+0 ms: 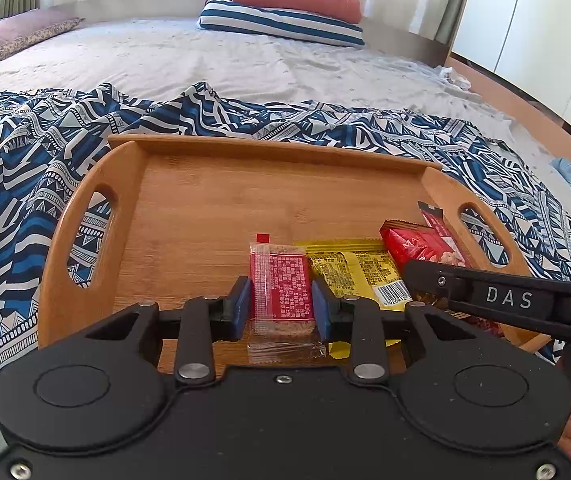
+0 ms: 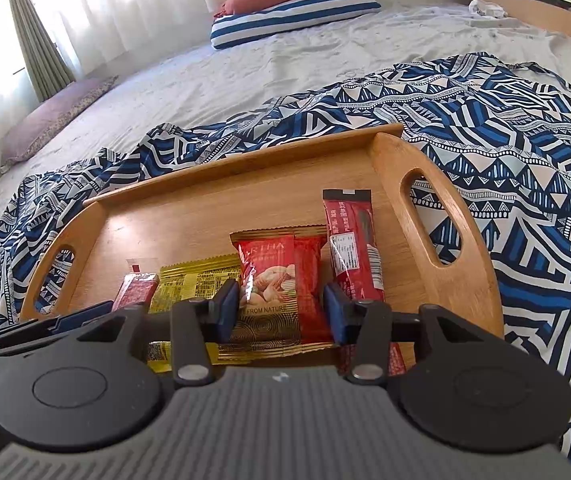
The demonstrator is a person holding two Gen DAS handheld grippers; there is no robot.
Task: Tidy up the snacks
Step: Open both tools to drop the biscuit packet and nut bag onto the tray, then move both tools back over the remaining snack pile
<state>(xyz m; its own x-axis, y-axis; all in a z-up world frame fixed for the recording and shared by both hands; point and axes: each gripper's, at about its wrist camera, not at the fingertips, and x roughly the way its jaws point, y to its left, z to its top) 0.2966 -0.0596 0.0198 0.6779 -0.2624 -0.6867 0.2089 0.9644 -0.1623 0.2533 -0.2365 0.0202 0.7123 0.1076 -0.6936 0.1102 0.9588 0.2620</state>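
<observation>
A wooden tray [image 1: 205, 184] lies on a patterned blue cloth on the bed. Along its near edge lie a clear-wrapped red bar [image 1: 281, 284], a yellow packet [image 1: 361, 272], a red nut packet [image 2: 271, 280] and a dark red stick packet [image 2: 351, 248]. My left gripper [image 1: 281, 300] has its blue pads on both sides of the red bar, closed on it. My right gripper [image 2: 281, 308] straddles the red nut packet, its pads close to the packet's sides with a small gap on the right. The right gripper also shows in the left wrist view [image 1: 485, 296].
The tray [image 2: 441, 248] has handle slots at both ends. The blue patterned cloth [image 1: 25, 184] surrounds it. Striped and red pillows [image 1: 285, 4] lie at the bed's far end, a purple pillow [image 2: 53, 116] at the left. White wardrobe doors [image 1: 545, 32] stand at the right.
</observation>
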